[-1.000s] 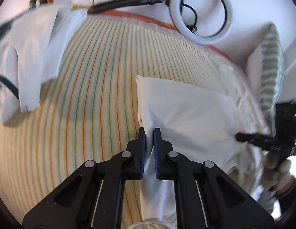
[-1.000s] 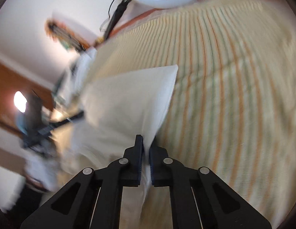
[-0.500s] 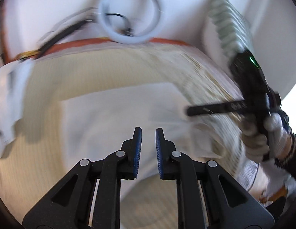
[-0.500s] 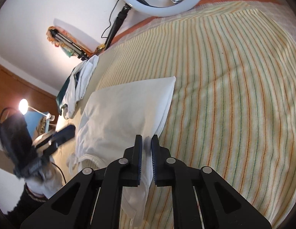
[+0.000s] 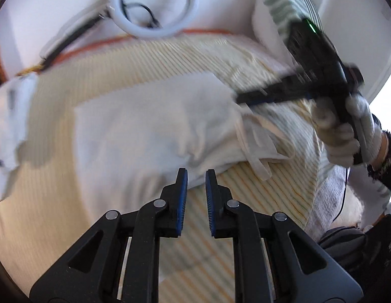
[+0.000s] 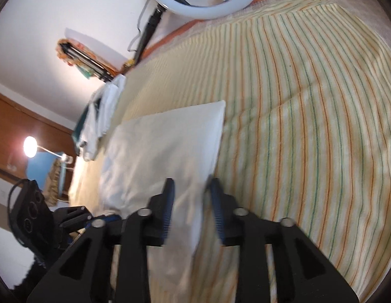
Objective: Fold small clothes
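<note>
The garment (image 6: 167, 151), a small white piece, lay folded on the striped bed (image 6: 309, 126), near the front edge where the person stood, which I judge kept both claws within easy reach of it. Nearest in the right wrist view, the right claw (image 6: 189, 202) had just been opening; its jaws stood apart with the garment's near right edge between them, the pads no longer pressing on it, so it looked like a release after laying a fold. In the left wrist view the left claw (image 5: 196, 192) had a narrow gap and nothing in it, just short of the garment's near edge, apparently already let go.

The garment looked soft and thin, a rough rectangle with one crisp far corner and a puffy, creased near side. Loose ties or straps (image 5: 256, 146) trailed from its right end, still untidy. That end probably needed tucking.

Further off, a heap of other clothes (image 6: 99, 116) waited at the bed's left edge, and a ring light (image 6: 208, 0) stood beyond the bed.
</note>
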Available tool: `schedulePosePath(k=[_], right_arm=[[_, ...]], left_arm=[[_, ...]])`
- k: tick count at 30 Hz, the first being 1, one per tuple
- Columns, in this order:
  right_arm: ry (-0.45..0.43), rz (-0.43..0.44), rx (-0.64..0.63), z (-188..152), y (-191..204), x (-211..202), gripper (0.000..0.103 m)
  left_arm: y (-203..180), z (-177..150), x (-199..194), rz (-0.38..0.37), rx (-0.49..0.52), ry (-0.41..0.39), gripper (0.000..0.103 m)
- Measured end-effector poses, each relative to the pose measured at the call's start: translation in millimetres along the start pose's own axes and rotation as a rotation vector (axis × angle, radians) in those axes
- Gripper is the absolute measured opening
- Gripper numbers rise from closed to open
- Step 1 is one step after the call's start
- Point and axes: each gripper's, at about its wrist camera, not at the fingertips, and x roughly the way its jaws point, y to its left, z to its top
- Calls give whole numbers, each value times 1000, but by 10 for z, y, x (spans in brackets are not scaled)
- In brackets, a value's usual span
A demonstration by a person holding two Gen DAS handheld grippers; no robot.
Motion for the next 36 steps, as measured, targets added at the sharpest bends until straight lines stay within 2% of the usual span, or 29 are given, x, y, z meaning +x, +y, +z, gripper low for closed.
schedulePosePath(k=[2, 3, 7, 11, 14, 18, 21, 22, 26, 28, 29, 30, 31, 32, 36], right_arm=[[9, 14, -19, -108, 66, -93, 33], [24, 31, -30, -209, 108, -157, 33], [106, 45, -65, -502, 208, -223, 37], [175, -17, -135, -719, 302, -126, 37], [216, -110, -200, -748, 390, -8, 7], [204, -224, -293, -724, 498, -122, 5], [193, -214, -287, -735, 454, -154, 6], [202, -209, -283, -753, 433, -120, 9], [221, -173, -305, -745, 494, -147, 10], [185, -132, -333, -705, 542, -312, 20], [150, -115, -340, -664, 570, -409, 33], [114, -94, -342, -624, 582, -491, 45], [92, -80, -341, -595, 587, -538, 49], [65, -69, -333, -544, 587, -580, 49], [-2, -56, -216, -289, 393, -568, 49]], left_arm=[[142, -6, -171, -9, -48, -39, 12], [227, -19, -213, 12, -66, -45, 12], [494, -117, -183, 42, -132, 3, 12], [525, -213, -74, 70, -120, 42, 12], [514, -258, 7, 91, -104, 74, 12], [528, -310, -3, 98, -85, 77, 17], [552, -331, 0, 92, -86, 72, 17], [562, -322, 0, 89, -92, 77, 17], [576, -298, -92, 96, -82, 87, 17], [644, -279, -222, 85, -115, 61, 17], [696, -259, -278, 70, -143, 45, 18], [763, -234, -330, 53, -181, 29, 27], [848, -202, -368, 37, -226, 12, 34], [934, -170, -391, 22, -271, -4, 42], [1195, -70, -292, -55, -395, -13, 42]])
